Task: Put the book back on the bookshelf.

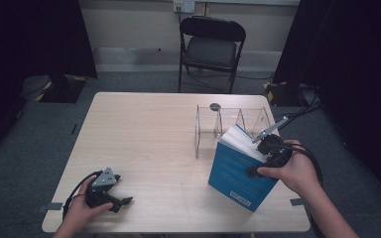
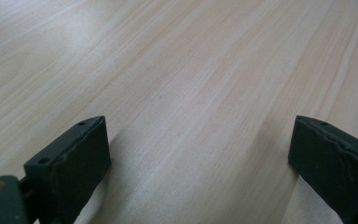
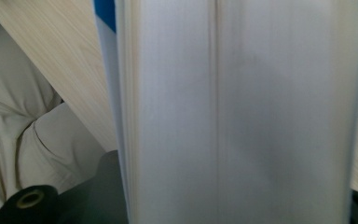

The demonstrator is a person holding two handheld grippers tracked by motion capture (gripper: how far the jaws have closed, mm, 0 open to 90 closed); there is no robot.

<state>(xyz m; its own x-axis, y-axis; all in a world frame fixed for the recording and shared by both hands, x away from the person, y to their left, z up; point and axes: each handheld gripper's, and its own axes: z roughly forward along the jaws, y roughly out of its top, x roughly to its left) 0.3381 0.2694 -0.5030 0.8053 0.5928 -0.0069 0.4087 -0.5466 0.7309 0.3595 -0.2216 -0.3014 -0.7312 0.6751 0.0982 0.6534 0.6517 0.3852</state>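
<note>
one blue book (image 1: pixel 238 173) clamped in my right gripper (image 1: pixel 260 158), left gripper (image 1: pixel 121 202) open and idle; next, slot it into the clear rack (image 1: pixel 206 130) at twelve o'clock.

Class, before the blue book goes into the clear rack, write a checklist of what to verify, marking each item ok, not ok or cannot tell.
1. Right tool on the blue book: ok, at its page edge.
2. Firm grip: cannot tell; pads hidden.
3. Book off the table: cannot tell; tilted, lower corner near it.
4. Clear rack slots free: ok.
5. Left tool out of the way: ok, open over bare wood.
</note>
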